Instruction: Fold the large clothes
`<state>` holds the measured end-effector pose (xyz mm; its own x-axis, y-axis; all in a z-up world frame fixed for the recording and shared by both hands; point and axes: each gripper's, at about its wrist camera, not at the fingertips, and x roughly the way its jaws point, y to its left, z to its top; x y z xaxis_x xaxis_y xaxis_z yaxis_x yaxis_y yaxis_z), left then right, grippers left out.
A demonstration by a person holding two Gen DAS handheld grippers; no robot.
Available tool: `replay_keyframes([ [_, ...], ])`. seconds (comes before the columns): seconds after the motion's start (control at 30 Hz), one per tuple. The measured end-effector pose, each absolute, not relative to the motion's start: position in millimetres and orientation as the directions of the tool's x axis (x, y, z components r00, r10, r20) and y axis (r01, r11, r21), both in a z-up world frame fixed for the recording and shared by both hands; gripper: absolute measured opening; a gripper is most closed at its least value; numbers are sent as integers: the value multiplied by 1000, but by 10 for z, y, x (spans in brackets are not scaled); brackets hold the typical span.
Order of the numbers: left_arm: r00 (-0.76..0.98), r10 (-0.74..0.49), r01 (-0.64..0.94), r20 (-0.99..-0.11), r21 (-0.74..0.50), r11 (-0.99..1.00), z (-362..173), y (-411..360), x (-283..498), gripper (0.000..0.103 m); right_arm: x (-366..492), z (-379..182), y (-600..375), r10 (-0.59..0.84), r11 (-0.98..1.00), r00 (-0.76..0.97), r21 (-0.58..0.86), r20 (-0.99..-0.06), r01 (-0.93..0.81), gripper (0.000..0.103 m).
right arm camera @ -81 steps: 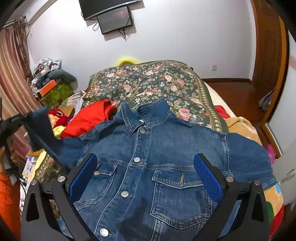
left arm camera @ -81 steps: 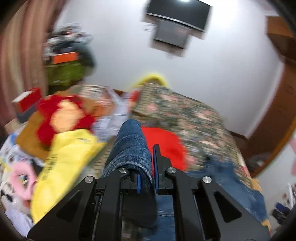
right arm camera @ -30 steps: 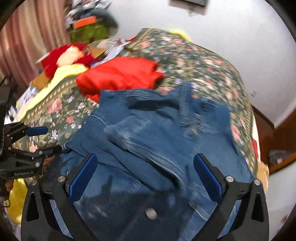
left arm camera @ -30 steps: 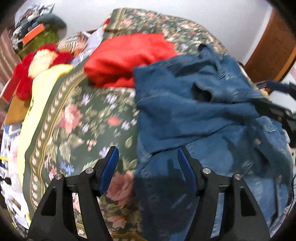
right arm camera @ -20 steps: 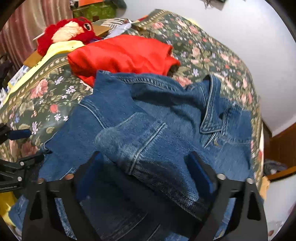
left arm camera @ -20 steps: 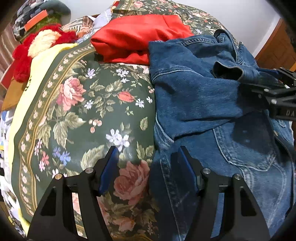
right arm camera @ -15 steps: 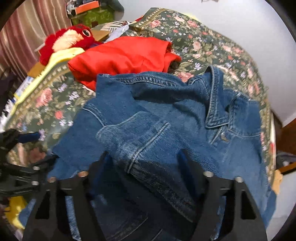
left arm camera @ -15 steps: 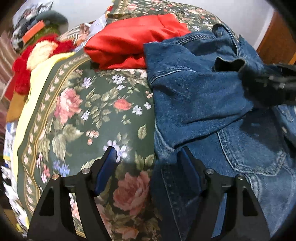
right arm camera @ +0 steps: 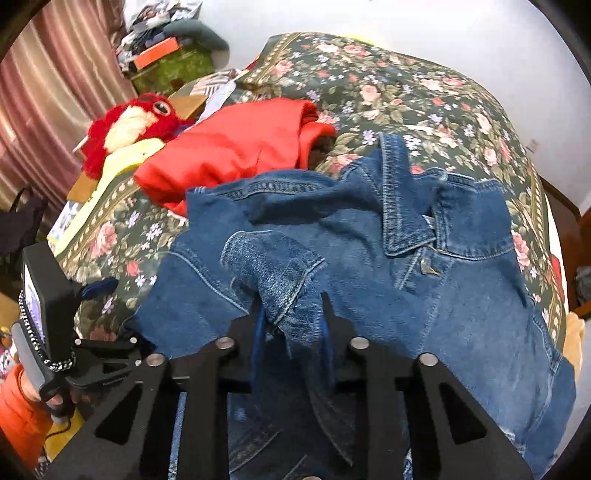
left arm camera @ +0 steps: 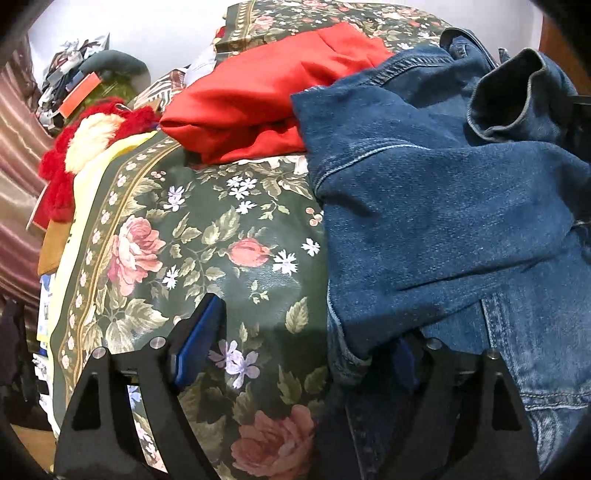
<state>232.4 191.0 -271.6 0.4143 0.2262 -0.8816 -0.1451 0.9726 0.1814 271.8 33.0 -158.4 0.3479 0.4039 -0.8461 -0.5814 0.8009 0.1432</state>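
In the left wrist view, a bed under a dark floral cover is seen, with a red garment lying at its far part and a denim jacket spread on the right, one sleeve folded across the body. A red plush toy and clutter are set against a white wall and a striped curtain. The left gripper is held with jaws apart, having just been opening, astride the jacket's left edge. In the right wrist view, the jacket's collar and the bed's full width are shown; the right gripper, just closing, is clamped on the sleeve cuff. The left gripper's handle is seen at lower left, held in a hand with an orange sleeve.
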Motion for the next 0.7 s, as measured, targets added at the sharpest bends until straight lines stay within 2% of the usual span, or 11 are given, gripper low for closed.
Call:
replay_keyframes([
  [0.17, 405, 221, -176, -887, 161, 971, -2643, 2021, 2296, 82, 2663, -1208, 12, 452, 832, 462, 173, -763, -528, 18],
  [0.4, 397, 150, -256, -905, 48, 966, -2572, 2181, 2195, 82, 2534, -595, -761, 455, 884, 647, 219, -612, -414, 16],
  [0.57, 394, 117, -223, -912, 29, 974, -2544, 2043, 2137, 82, 2429, -712, -1090, 404, 911, 670, 211, -623, -354, 12],
  [0.7, 371, 137, -208, -918, 61, 976, -2579, 1896, 2102, 82, 2472, -1090, -1374, 400, 916, 616, 297, -678, -268, 11],
])
